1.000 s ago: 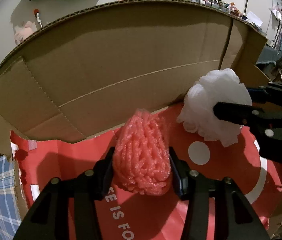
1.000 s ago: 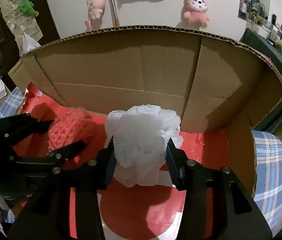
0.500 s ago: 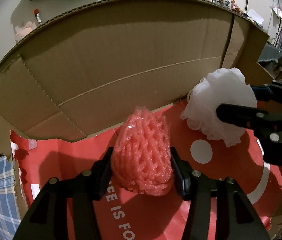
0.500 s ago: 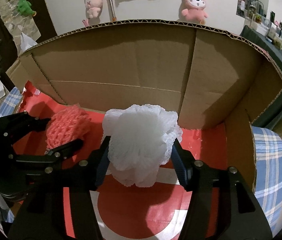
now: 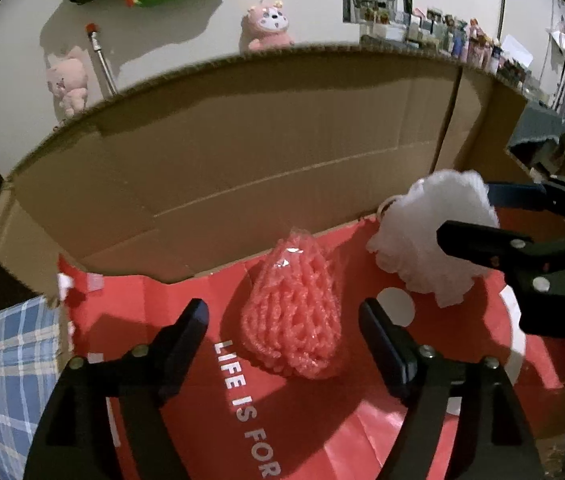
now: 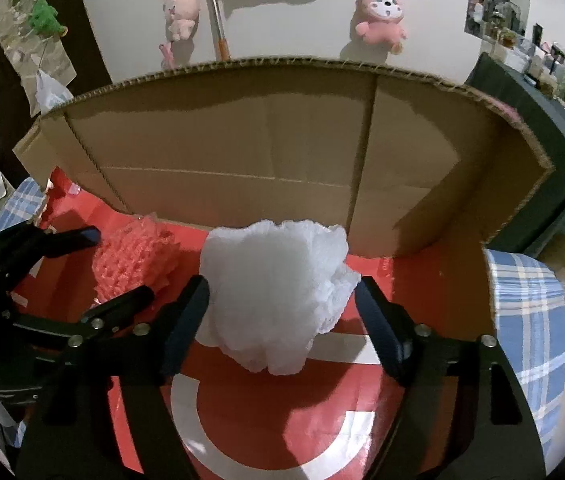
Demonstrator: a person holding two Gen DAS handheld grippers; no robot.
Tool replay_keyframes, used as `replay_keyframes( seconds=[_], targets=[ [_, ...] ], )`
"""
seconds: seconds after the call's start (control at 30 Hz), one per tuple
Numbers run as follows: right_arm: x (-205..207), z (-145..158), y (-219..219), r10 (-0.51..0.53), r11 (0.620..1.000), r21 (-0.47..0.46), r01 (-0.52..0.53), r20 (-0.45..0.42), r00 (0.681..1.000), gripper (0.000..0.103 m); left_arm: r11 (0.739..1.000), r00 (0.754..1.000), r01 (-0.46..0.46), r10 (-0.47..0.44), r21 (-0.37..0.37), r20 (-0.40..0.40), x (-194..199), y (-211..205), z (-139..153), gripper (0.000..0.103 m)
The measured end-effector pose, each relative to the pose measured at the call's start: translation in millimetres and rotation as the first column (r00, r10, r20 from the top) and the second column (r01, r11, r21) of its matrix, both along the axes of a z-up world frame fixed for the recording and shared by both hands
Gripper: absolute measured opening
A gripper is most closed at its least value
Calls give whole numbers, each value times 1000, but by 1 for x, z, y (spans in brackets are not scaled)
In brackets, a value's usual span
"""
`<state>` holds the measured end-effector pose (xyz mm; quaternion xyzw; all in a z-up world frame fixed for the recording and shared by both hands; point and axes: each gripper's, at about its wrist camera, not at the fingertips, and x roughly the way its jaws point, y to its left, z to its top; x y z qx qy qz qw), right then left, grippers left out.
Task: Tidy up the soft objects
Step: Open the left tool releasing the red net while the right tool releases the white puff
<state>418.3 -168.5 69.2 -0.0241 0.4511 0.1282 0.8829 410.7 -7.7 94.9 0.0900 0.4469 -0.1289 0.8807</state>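
- Left wrist view: left gripper (image 5: 282,316) spread wide; pink foam net (image 5: 294,312) lies free between fingers on red box floor (image 5: 322,420)
- Right gripper (image 6: 280,300) spread; white foam net (image 6: 274,292) between, unpinched
- Step: release, prob. done
- Next: lift both clear w/o snagging mesh

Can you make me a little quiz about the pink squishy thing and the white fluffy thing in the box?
1. True or false: the left gripper squeezes the pink foam net.
2. Which is nearer the cardboard box corner on the right: A pink net, B white mesh puff?
3. Fill in: the right gripper is ____.

Key: 1 false, its fingers stand apart from the net. 2 B. 3 open.
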Motion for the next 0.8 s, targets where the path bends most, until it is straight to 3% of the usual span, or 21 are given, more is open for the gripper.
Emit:
replay_keyframes(
  seconds=[0.23,0.5,0.8],
  targets=[
    [-20,30,-9,-12,1000,25,11,49,999,76,997,997,-39,43,-64,63,-26,13,32,93],
    [-70,81,-17,-23,999,41,17,153,988,83,992,977,-56,77,-113,197,-82,21,87,103],
    [-161,130,-21,0,999,49,-16,303,953,89,978,943,-53,116,-203,313,-164,34,133,103]
  ],
)
